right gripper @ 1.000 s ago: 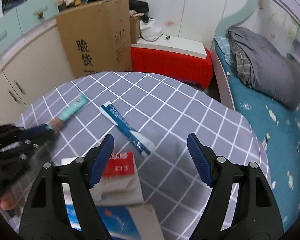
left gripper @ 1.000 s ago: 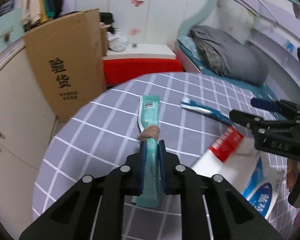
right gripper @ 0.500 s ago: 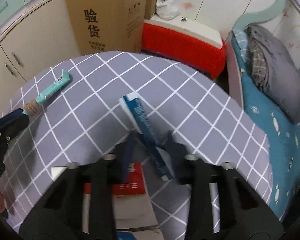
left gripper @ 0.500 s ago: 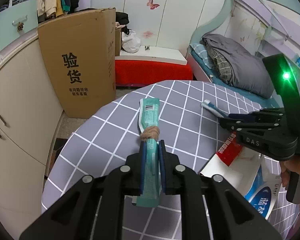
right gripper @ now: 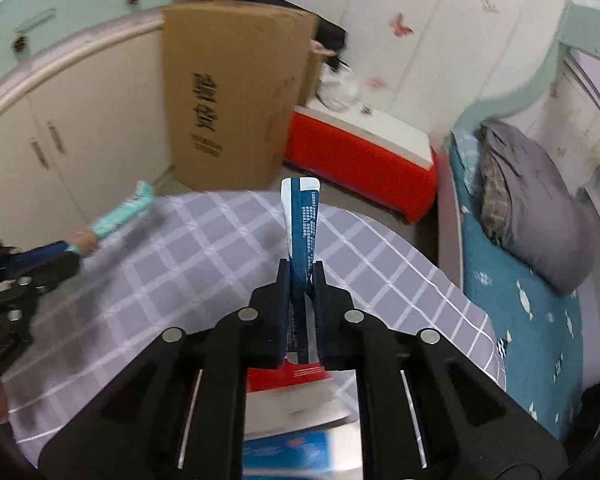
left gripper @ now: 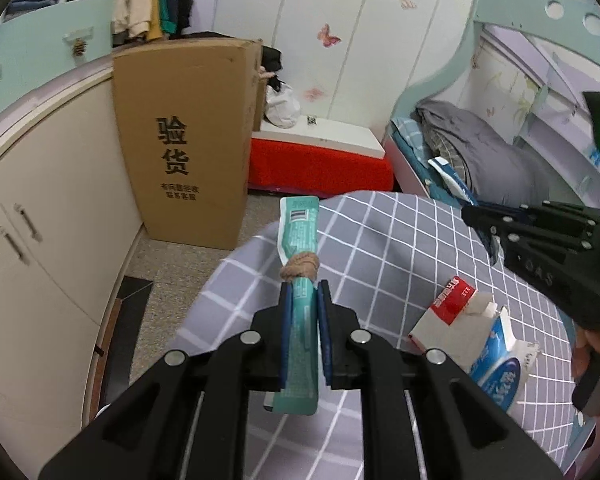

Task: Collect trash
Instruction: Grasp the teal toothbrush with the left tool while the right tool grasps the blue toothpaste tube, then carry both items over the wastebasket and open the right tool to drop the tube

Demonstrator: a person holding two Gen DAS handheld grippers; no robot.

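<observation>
Left wrist view: left gripper (left gripper: 304,300) jaws clamped on a teal tube (left gripper: 300,248), which projects forward past the tips, a tan band (left gripper: 300,270) knotted round it just ahead of them. Right of the jaws, cartons (left gripper: 470,332) lie on the checked table (left gripper: 380,240). Right wrist view: right gripper (right gripper: 301,280) jaws clamped on a blue tube (right gripper: 302,224), raised above the table; a red carton (right gripper: 288,374) lies beneath the jaws.

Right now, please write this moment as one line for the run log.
left hand-held gripper: shut on teal tube | right hand-held gripper: shut on blue tube | red-white carton: on checked tablecloth
</observation>
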